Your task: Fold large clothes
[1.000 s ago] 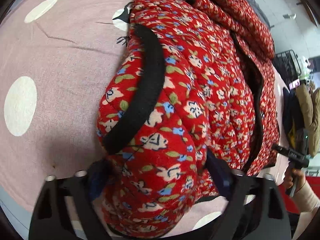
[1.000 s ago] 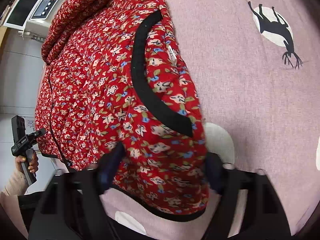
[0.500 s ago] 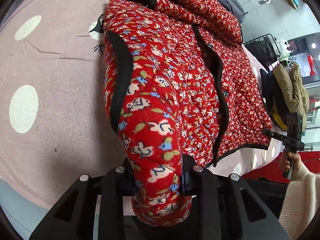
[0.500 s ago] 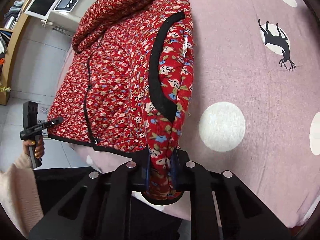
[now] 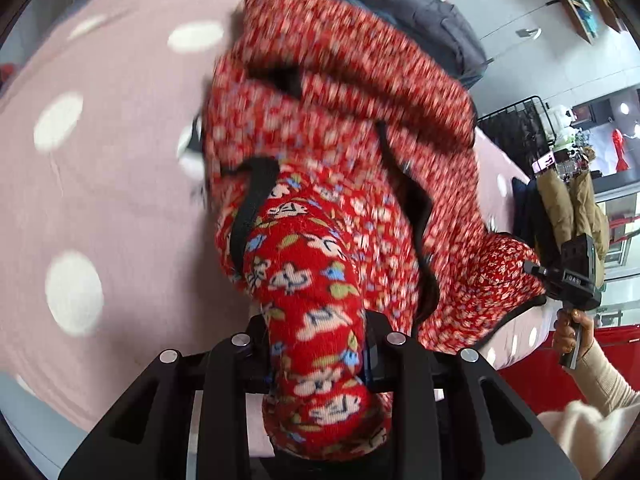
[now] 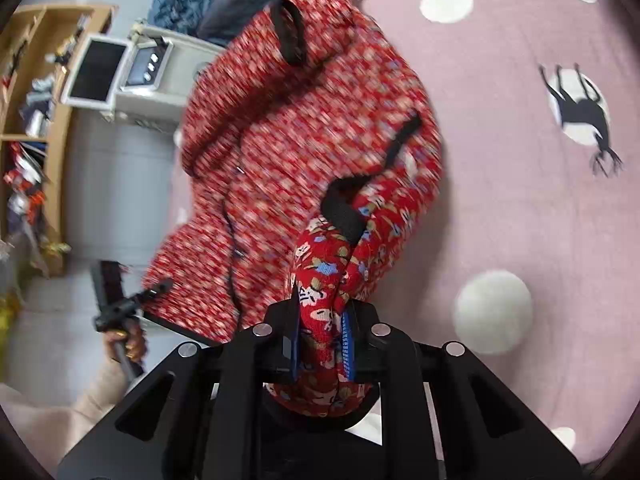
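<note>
We hold a red flowered jacket (image 5: pixel 344 128) by two corners, one in each gripper, over a pink bedspread (image 5: pixel 104 184) dotted with white circles. In the left wrist view our left gripper (image 5: pixel 318 354) has its fingers drawn in narrow on a thick roll of the quilted cloth, which fills the gap between them and bulges out toward 6 o'clock. From there the jacket runs up toward 12 o'clock, where its hood or collar lies bunched against a dark grey pillow (image 5: pixel 432 20). A strip of black trim (image 5: pixel 252 204) curves along the cloth at about 10 o'clock from the gripper. At 3 o'clock in that view we see our right gripper (image 5: pixel 568 276) pinching the other corner, with the hand (image 5: pixel 570 330) below it. In the right wrist view the right gripper (image 6: pixel 320 340) is likewise closed narrow on a fold of the jacket (image 6: pixel 304 128), its blue-edged pads pressed to either side of the cloth. The rest of the jacket is blurred and spreads toward 11 o'clock. The bedspread (image 6: pixel 520 220) lies at 3 o'clock, with a black deer print (image 6: pixel 580 108) on one white circle at 2 o'clock. At 9 o'clock the left gripper (image 6: pixel 132 300) shows beside the jacket's hem, and a wooden shelf (image 6: pixel 48 128) stands beyond it.
</note>
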Tool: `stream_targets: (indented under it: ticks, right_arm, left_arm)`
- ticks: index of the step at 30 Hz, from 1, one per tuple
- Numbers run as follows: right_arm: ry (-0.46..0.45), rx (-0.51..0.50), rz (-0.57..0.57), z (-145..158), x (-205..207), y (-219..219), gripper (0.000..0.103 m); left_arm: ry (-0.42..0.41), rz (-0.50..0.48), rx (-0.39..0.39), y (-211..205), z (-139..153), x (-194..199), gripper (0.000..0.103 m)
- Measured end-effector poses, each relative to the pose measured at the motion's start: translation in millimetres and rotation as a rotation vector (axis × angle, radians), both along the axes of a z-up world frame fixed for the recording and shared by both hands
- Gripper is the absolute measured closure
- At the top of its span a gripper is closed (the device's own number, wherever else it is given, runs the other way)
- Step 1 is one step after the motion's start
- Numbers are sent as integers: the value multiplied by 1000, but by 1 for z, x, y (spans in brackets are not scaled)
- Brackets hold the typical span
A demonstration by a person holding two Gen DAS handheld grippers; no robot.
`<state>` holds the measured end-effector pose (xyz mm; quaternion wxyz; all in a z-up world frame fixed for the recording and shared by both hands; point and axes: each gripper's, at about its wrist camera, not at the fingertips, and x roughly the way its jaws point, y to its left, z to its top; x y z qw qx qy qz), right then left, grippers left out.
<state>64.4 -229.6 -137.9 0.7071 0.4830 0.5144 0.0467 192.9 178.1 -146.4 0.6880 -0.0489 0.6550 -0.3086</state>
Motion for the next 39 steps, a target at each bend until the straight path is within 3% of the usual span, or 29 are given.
stream_targets:
  ticks: [8,17,23,26,28,33,37,39]
  right_arm:
    - [-142,149,-95,34,58,-36,87]
    - [-211,259,-236,48,106,-93,87]
    - [-214,363,-390,37,158,-132,86]
    - [-188,406,-470,24,185,-146,86]
    - [-160,414,-518,15,201,-154,86]
    - [-119,448,-579,-9,227,-162,86]
    - [-73,463,-632,-31,241,-165,86]
    - [-47,487,-672,-43,243,-167,86]
  left_arm:
    - [-7,59,-68,-3,33,54,75]
    - [-21,127,-143,-20,60,126,75]
    - [107,270,-180,-43,44,204,73]
    - [198,327,-206,-44,38,224,65]
    - [270,371,-265,-37,35,231,59]
    - [347,390,-317,-15,32,229,44]
    - [292,417,-325,13,41,228,26]
    - [145,454,-239,30,57,227,15]
